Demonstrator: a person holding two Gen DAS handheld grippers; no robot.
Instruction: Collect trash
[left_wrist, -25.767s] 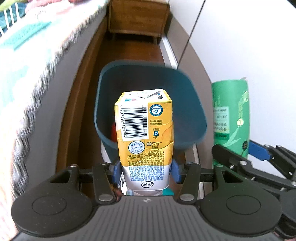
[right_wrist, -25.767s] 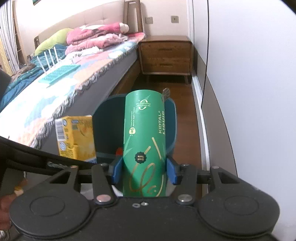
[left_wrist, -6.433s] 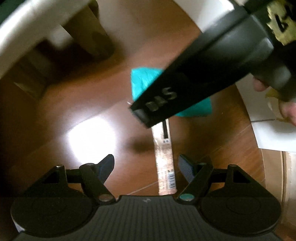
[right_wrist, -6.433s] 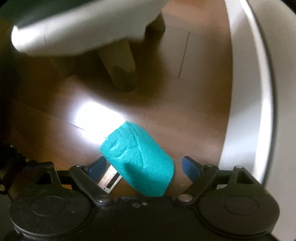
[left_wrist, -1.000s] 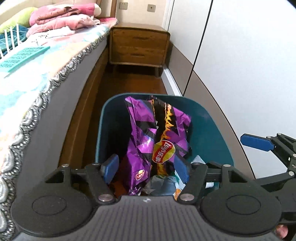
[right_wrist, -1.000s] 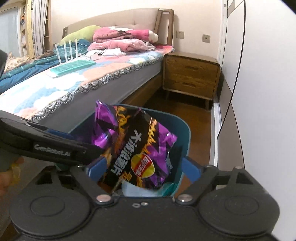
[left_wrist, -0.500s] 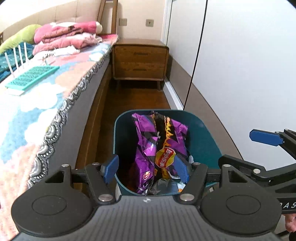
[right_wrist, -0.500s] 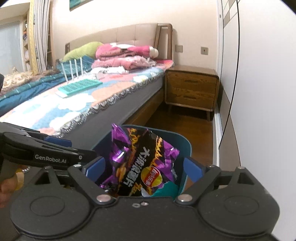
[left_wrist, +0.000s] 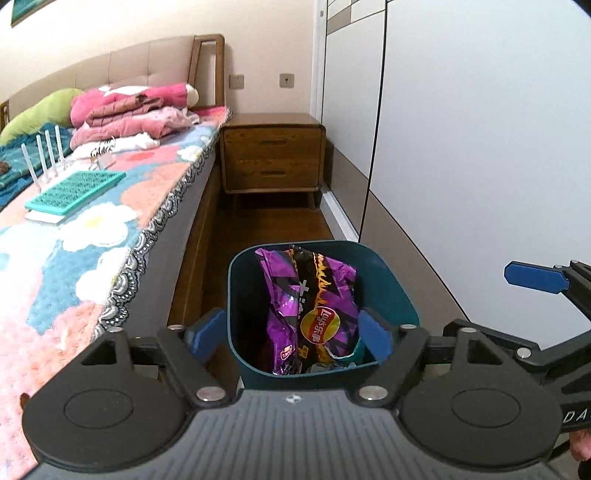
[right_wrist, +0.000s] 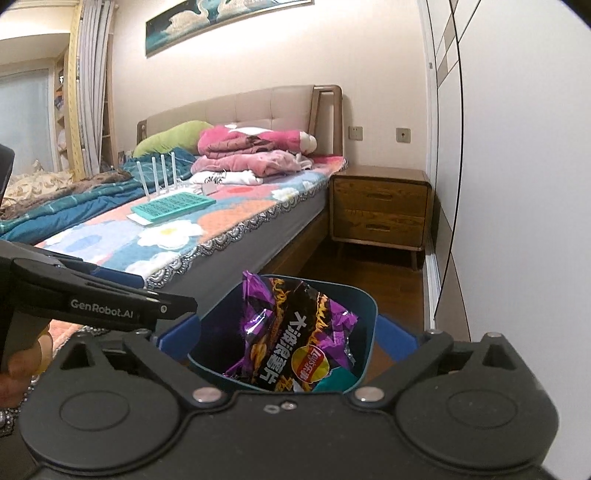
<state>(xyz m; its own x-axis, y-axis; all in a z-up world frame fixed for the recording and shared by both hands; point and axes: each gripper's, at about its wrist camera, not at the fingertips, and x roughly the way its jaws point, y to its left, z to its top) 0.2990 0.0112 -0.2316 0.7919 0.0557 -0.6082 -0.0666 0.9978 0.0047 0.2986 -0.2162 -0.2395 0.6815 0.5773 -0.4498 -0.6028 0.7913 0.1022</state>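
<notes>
A dark teal trash bin (left_wrist: 391, 291) stands on the wooden floor between the bed and the wardrobe; it also shows in the right wrist view (right_wrist: 364, 306). A crumpled purple chip bag (left_wrist: 314, 310) sticks up out of it, also seen in the right wrist view (right_wrist: 295, 343), with other trash and something teal (right_wrist: 334, 382) beside it. My left gripper (left_wrist: 291, 336) is open and empty above the bin's near rim. My right gripper (right_wrist: 290, 341) is open and empty, also above the bin.
A bed (left_wrist: 92, 229) with a floral blanket runs along the left, with a teal tray (left_wrist: 75, 192) and folded pink clothes (left_wrist: 129, 114) on it. A wooden nightstand (left_wrist: 273, 158) stands at the far end. White wardrobe doors (left_wrist: 480, 147) line the right.
Both grippers have risen and pulled back from the bin, so it looks smaller and lower. The chip bag stays in the bin.
</notes>
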